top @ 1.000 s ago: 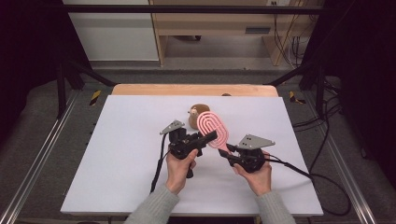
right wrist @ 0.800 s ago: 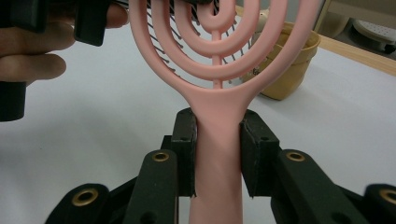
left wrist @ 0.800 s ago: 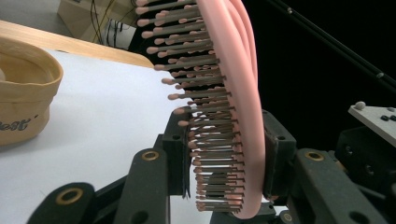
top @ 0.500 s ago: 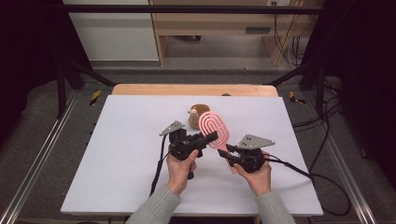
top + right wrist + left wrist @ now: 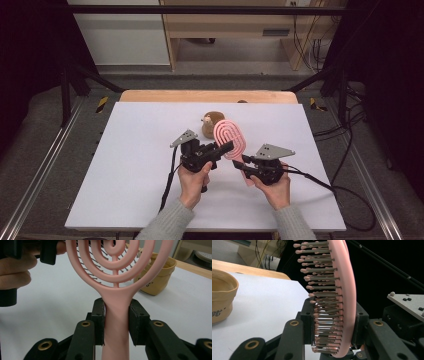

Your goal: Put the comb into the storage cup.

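- at left, the left gripper [image 5: 226, 147], held in the person's left hand [image 5: 194, 176], has its jaws clamped across the head of a pink hairbrush [image 5: 230, 137]; in the left gripper view one jaw presses into the bristles [image 5: 322, 305] and the other bears on the smooth pink back.
- at centre, the brush is lifted clear of the white table [image 5: 140, 165], its oval head tilted up and its handle [image 5: 115, 325] pointing down toward the person, the whole thing spanning the gap between the two tools.
- just behind the brush head stands a small tan cup [image 5: 212, 123], upright on the table and apart from the brush; in the right gripper view it shows past the open rings of the brush head.
- at right, the right gripper [image 5: 116, 315], held in the right hand [image 5: 275, 187], is closed on the handle just below the head, a jaw pad flat against each side.
- judged from this, the pick-up is done and the brush is shared by both tools, a stage that looks like a hand-over or a turning of the brush in mid-air.
- what seems left: one tool must let go, and the brush must be carried on, perhaps to the cup; which tool releases cannot be told.
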`<state>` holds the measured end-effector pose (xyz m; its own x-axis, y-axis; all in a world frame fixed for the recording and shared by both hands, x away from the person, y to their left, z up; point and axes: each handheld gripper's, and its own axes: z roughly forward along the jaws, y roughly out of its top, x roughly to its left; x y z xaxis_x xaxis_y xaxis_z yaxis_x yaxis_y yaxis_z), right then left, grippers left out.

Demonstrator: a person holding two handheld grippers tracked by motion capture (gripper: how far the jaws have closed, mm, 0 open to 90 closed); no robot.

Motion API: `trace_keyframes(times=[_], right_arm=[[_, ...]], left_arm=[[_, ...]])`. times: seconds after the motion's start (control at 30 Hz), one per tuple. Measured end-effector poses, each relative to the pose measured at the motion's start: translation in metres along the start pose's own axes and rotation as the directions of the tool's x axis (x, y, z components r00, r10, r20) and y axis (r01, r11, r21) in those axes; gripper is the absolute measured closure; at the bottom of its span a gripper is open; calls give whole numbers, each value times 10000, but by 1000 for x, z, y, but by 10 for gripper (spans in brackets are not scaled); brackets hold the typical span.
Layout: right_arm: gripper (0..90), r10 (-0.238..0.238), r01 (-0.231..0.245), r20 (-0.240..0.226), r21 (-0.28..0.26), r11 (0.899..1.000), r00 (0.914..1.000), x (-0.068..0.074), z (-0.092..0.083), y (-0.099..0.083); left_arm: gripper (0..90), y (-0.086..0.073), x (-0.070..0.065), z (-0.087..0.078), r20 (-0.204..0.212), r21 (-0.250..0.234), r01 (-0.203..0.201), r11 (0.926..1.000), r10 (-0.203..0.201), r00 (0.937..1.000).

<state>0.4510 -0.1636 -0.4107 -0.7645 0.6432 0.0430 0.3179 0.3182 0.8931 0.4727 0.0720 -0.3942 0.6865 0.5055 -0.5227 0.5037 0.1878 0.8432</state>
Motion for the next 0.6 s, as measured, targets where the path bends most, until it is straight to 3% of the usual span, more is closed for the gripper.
trace_keyframes(times=[0.37,0.6], right_arm=[[638,94,-94,-74,-19,10000,9999,-1,0,0],[484,249,-253,-129,-289,9993,9996,-2,-1,1]], left_arm=[[636,2,-5,0,-155,58,-475,9989,476,9987],[636,7,-2,-2,-494,46,-645,9979,647,9967]])
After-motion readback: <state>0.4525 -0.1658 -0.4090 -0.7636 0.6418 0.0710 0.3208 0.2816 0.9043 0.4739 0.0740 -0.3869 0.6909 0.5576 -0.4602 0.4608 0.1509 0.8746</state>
